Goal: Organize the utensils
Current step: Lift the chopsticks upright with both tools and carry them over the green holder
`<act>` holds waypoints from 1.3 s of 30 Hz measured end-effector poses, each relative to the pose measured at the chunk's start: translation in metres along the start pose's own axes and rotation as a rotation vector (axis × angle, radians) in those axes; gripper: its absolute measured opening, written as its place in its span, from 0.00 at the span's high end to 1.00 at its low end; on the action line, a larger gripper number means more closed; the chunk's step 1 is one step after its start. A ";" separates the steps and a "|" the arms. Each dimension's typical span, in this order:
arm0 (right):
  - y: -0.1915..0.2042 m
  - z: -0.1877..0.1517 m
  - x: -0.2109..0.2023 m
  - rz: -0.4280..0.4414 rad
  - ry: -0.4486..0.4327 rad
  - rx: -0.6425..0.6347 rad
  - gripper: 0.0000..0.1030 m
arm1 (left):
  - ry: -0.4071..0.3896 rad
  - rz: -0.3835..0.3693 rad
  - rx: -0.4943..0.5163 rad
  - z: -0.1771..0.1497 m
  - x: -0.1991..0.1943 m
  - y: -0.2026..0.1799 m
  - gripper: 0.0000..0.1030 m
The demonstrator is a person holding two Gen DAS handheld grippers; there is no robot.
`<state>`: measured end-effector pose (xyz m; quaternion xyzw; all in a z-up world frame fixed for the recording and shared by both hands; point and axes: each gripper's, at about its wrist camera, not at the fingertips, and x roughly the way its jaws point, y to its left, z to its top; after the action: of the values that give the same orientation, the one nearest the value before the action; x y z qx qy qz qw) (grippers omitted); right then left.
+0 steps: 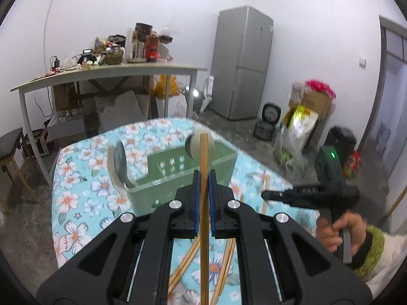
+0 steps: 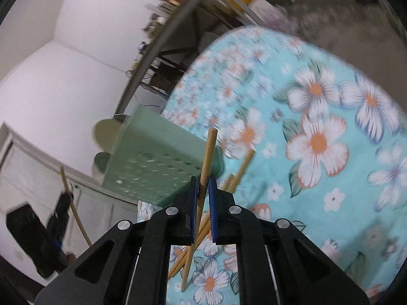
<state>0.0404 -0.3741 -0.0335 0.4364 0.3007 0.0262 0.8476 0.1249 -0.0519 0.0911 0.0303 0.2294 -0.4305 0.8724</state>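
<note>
My left gripper (image 1: 203, 178) is shut on a wooden chopstick (image 1: 204, 157) that runs straight up between its blue pads, raised above the table. Just beyond it sits a pale green utensil basket (image 1: 175, 172) with a round cream-coloured item (image 1: 201, 143) inside. My right gripper (image 2: 202, 181) is shut on another wooden chopstick (image 2: 209, 150), tilted slightly right, beside the same green basket (image 2: 157, 162). Several loose chopsticks (image 2: 239, 171) lie on the cloth under it. In the left wrist view the right gripper (image 1: 269, 193) shows at the right, held by a hand (image 1: 338, 231).
A floral turquoise tablecloth (image 2: 318, 127) covers the table. Behind stand a cluttered white side table (image 1: 106, 73), a grey fridge (image 1: 241, 61), a rice cooker (image 1: 267, 124), boxes and bags (image 1: 305, 117) on the floor. A stool (image 1: 10, 147) stands at the left.
</note>
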 end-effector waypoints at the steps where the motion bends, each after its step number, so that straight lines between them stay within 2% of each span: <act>1: 0.008 0.001 -0.006 -0.006 -0.015 -0.038 0.92 | -0.013 -0.003 -0.007 0.004 -0.002 0.001 0.95; 9: 0.048 0.001 -0.031 -0.062 -0.091 -0.246 0.93 | -0.178 -0.011 -0.058 0.054 -0.020 0.003 0.94; 17: 0.045 -0.002 -0.029 -0.062 -0.076 -0.259 0.93 | -0.387 -0.008 -0.154 0.115 -0.026 0.013 0.95; 23: 0.041 -0.002 -0.027 -0.065 -0.064 -0.255 0.94 | -0.475 0.027 -0.210 0.141 -0.005 0.022 0.95; 26: 0.039 0.000 -0.024 -0.061 -0.055 -0.247 0.94 | -0.477 0.039 -0.271 0.148 0.015 0.032 0.95; 30: 0.036 0.000 -0.023 -0.054 -0.050 -0.239 0.94 | -0.464 0.067 -0.295 0.147 0.042 0.040 0.95; 39: 0.035 0.002 -0.021 -0.042 -0.043 -0.240 0.94 | -0.395 0.143 -0.292 0.117 0.097 0.050 0.94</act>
<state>0.0317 -0.3602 0.0043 0.3258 0.2861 0.0350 0.9004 0.2578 -0.1209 0.1466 -0.1645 0.1116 -0.3275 0.9237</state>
